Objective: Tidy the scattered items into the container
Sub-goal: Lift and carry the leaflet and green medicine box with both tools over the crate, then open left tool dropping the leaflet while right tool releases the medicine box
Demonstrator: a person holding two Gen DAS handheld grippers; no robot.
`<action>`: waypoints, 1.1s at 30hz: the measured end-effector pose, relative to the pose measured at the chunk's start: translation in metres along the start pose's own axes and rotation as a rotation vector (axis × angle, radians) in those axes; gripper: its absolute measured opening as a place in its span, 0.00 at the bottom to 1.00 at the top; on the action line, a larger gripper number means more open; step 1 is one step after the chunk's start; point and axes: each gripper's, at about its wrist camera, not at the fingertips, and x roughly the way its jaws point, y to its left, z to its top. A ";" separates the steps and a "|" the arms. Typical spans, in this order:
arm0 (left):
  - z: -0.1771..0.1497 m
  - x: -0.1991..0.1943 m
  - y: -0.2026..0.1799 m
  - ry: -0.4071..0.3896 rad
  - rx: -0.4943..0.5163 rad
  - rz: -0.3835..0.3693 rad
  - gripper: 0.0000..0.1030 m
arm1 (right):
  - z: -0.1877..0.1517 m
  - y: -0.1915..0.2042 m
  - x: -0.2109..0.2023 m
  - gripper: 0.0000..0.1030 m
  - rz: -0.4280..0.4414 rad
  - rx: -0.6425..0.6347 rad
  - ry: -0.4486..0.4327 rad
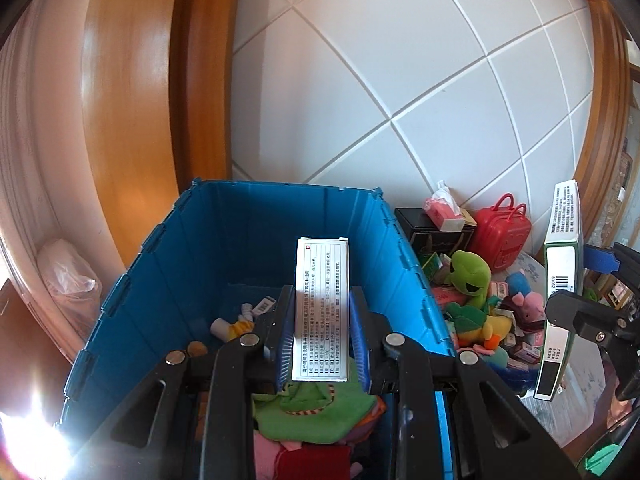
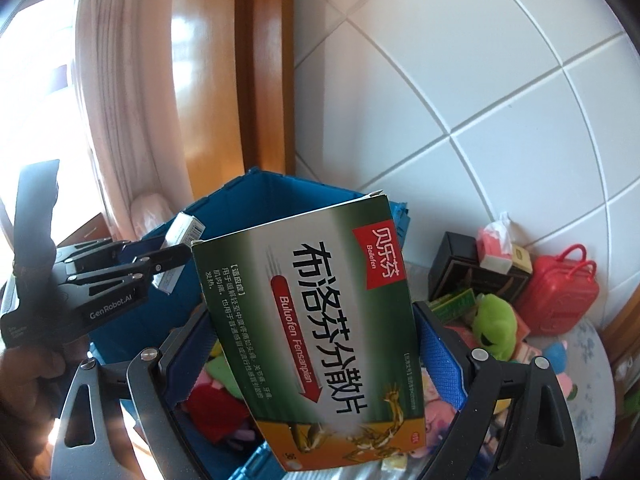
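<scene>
Crate half hidden

At six o'clock the green box (image 2: 316, 320) covers most of the crate (image 2: 256, 200); the glare (image 1: 36, 432) whites out its lower-left corner.

A white tiled wall (image 1: 420, 80) meets a wooden door frame (image 1: 200, 80), with a pale curtain (image 2: 120, 80) beside it

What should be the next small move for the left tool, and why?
Probably open the left tool and drop the white box. It is gripped between the pads, already above the open blue crate, whose bottom there holds only a few small items.
</scene>
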 end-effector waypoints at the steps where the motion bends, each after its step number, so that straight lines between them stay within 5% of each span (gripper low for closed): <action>1: 0.000 0.000 0.008 -0.001 -0.009 0.011 0.25 | 0.002 0.004 0.005 0.91 0.006 -0.005 0.005; 29: -0.001 0.020 0.097 0.011 -0.139 0.091 0.26 | 0.039 0.064 0.077 0.91 0.093 -0.080 0.066; 30: 0.000 0.022 0.099 0.019 -0.151 0.098 0.41 | 0.039 0.066 0.079 0.92 0.097 -0.089 0.072; 31: 0.000 0.025 0.101 0.026 -0.161 0.108 0.76 | 0.039 0.068 0.081 0.92 0.106 -0.104 0.082; 33: -0.002 0.026 0.104 0.021 -0.182 0.118 1.00 | 0.039 0.071 0.080 1.00 0.090 -0.116 0.071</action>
